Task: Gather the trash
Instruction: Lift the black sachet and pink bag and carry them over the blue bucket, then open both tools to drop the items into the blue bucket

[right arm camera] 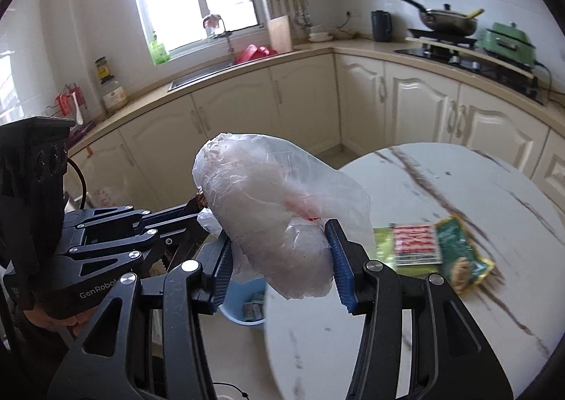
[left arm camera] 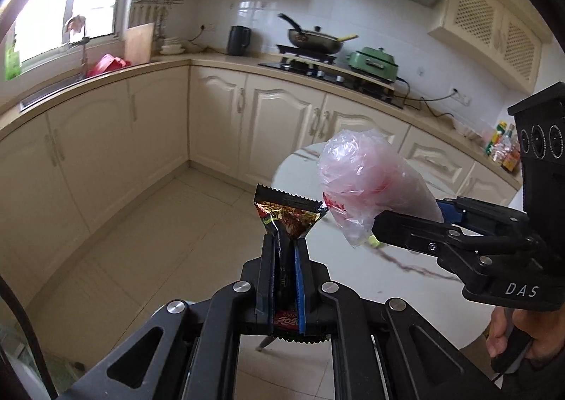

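While both loads hang mid-air, drops are the risk.
Left hand-held gripper pinches wrapper tight; right hand-held gripper, half-open, clamps plastic bag that could slip short of bin.

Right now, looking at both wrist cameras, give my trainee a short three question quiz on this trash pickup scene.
1. True or false: the left gripper is shut on the dark snack wrapper.
2. What does the right gripper hold? A) clear plastic bag B) a cup C) a sponge
3. Fill in: the green packets lie on the round ____ table.

Key: 1 true; 2 A; 3 marble.
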`<state>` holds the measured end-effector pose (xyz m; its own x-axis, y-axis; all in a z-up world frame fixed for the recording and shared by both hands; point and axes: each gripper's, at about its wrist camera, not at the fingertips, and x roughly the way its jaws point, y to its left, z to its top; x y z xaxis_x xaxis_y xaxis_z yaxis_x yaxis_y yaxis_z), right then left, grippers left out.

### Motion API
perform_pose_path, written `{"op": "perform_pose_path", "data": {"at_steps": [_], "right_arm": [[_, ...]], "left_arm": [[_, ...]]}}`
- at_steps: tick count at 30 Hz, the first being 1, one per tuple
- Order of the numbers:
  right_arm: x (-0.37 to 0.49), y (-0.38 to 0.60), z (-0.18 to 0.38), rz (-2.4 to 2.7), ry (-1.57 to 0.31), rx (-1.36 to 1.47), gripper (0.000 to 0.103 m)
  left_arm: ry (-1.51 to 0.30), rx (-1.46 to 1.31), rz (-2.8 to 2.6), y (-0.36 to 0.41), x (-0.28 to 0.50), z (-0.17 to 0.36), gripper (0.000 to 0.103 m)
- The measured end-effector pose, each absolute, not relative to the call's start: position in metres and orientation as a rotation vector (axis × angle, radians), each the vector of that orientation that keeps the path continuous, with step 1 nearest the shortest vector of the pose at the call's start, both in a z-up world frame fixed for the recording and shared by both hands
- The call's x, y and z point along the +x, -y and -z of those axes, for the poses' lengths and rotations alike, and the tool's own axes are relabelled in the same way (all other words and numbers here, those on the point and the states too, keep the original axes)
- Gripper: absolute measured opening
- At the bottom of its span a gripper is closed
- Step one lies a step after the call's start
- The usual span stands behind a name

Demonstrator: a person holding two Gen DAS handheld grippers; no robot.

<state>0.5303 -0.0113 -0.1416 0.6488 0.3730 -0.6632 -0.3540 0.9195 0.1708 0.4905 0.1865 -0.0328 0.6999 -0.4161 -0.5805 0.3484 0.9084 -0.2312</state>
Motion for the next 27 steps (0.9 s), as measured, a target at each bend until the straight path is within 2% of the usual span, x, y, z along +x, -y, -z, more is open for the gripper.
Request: {"op": "perform_pose_path", "data": {"at_steps": [6,10,20,23,27], "right_arm": [[0.564,-0.099,0.211,-0.561,-0.876,0.023,0.047],[0.596,-0.147,0.283,-0.584,-1.002,0.021,0.047],[0.676,-0.159,0.489,-0.516,-1.352,0.227,0.048],[0.687,-0.153,0.534,-0.499,-1.421,0.297,0.051],[0.701,-0.145,0.576,-0.495,-1.489,0.389,0.063]], "left_arm": [[-0.76,-0.197,0.282,-0.288,0.475,0.086,0.005],[-0.874,-0.264,0.233,-0.329,0.49,0.145,0.005],[-1.178,-0.365,0.201,-0.373,0.542,0.321,0.005],[-1.239,-0.4,0.199,-0.382,0.551,0.357,0.005],[-1.288,-0.407,0.175,-0.394,0.559,0.387,0.006]]}}
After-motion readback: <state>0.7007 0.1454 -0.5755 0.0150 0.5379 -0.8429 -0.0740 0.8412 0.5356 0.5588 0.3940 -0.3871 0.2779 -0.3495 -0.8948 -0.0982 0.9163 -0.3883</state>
